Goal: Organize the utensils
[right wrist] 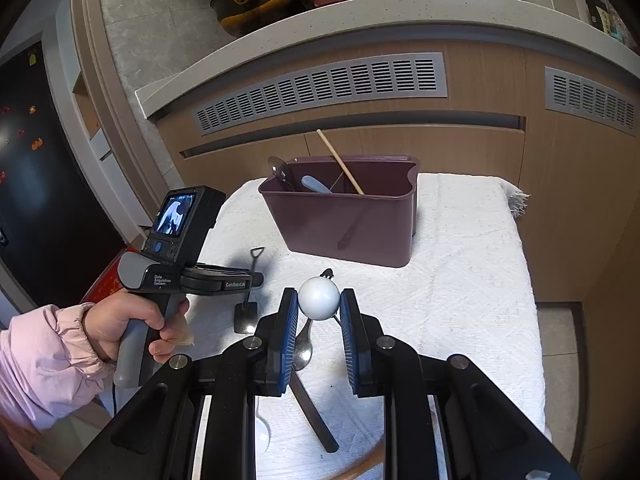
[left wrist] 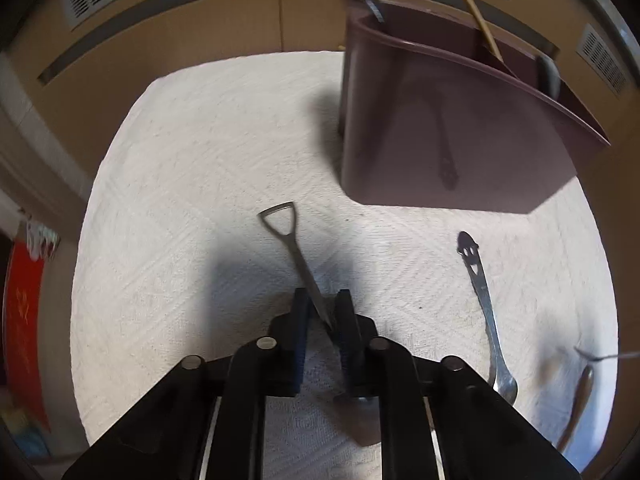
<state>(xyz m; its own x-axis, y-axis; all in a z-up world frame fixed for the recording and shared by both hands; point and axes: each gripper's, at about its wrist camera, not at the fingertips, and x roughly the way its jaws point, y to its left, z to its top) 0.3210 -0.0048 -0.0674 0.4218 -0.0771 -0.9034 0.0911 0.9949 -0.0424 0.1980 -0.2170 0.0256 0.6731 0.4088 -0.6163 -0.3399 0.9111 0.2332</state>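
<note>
White woven cloth [left wrist: 200, 200]; left fingers [left wrist: 304, 320] pinch shovel-shaped spoon [left wrist: 296, 260], right fingers [right wrist: 352, 320] clamp white ball [right wrist: 319, 298]

My left gripper [left wrist: 325, 312] covers the lower shaft of the shovel spoon [left wrist: 288, 240], and its blade shows only partly between my fingers. In the right wrist view, my right gripper [right wrist: 319, 320] hides the stem of the white ball [right wrist: 319, 298]. The utensils in the holder [right wrist: 344, 224] are hidden below its rim. A brown utensil [left wrist: 576, 408] at the left view's right edge is blurred; I cannot identify it
</note>
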